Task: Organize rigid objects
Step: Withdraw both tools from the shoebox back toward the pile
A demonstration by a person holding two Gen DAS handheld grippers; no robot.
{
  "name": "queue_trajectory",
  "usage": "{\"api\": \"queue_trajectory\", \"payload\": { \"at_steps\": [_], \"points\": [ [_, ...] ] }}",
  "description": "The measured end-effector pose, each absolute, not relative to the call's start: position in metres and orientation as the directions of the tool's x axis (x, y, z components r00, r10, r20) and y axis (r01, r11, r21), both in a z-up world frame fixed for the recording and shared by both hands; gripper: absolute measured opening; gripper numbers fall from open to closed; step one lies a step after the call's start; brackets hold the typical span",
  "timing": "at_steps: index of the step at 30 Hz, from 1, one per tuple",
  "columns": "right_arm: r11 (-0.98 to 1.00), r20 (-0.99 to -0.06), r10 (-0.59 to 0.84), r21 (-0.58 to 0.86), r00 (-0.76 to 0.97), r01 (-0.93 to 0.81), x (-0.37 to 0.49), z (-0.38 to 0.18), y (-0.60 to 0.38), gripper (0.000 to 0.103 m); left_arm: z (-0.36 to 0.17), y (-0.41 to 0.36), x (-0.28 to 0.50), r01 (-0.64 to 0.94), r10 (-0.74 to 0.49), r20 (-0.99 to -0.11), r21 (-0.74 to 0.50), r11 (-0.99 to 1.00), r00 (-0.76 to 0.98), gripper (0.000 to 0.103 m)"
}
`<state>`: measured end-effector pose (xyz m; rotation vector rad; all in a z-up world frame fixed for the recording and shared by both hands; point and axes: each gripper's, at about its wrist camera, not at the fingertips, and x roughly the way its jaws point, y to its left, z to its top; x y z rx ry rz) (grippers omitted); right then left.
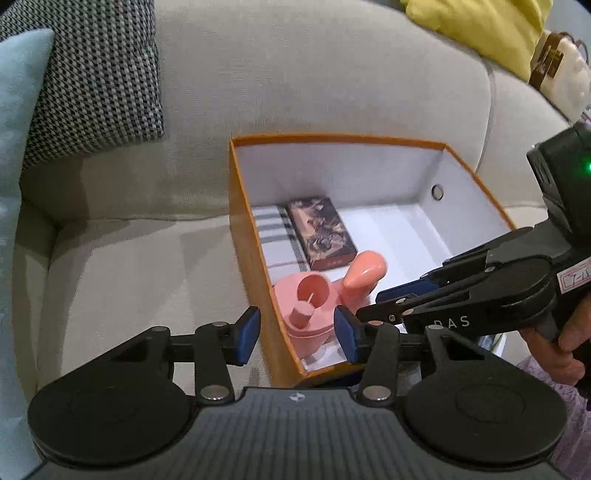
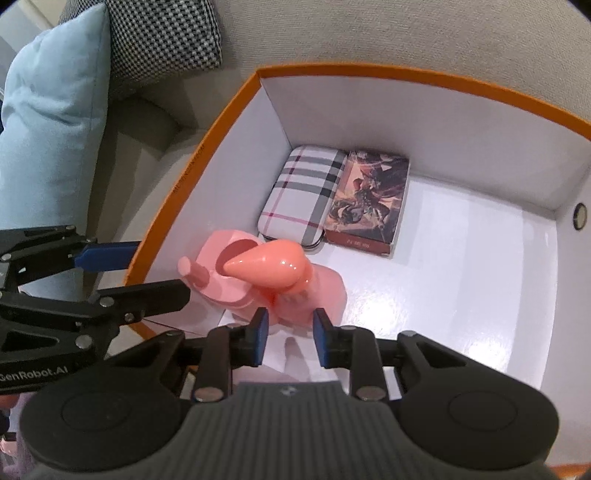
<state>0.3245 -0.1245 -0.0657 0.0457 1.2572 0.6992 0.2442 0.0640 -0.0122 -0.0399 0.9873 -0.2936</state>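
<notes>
An orange box with white inside [image 1: 251,229] [image 2: 207,147] sits on a beige sofa. In it lie a plaid case [image 2: 303,192] [image 1: 275,236], a brown picture box [image 2: 369,199] [image 1: 323,232] and a pink plastic bottle with a cone cap [image 2: 266,266] [image 1: 314,306] near the front left corner. My left gripper [image 1: 297,332] is open, its fingers astride the box's left wall beside the bottle. My right gripper [image 2: 289,338] is open just behind the bottle, inside the box; it also shows in the left wrist view [image 1: 399,299].
A houndstooth cushion [image 1: 96,74] [image 2: 162,33] and a light blue cushion [image 2: 48,110] [image 1: 14,110] lie at the sofa's left. A yellow pillow [image 1: 480,26] and a bag [image 1: 557,70] sit at the back right. The box's right half floor [image 2: 461,266] is bare.
</notes>
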Motion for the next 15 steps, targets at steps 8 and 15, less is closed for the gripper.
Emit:
{"api": "queue_trajectory", "payload": {
  "at_steps": [8,15],
  "points": [
    [0.815,-0.789,0.537,0.394,0.299,-0.426,0.284,-0.017,-0.166,0.029,0.025,0.063,0.199,0.211,-0.308,-0.735,-0.225,0.951,0.604,0.055],
    [0.858,-0.742,0.507,0.383,0.438,-0.342,0.227,0.008,-0.213,0.030,0.023,0.045,0.153,0.215,-0.392,-0.713,-0.331,0.919,0.581,0.055]
  ]
}}
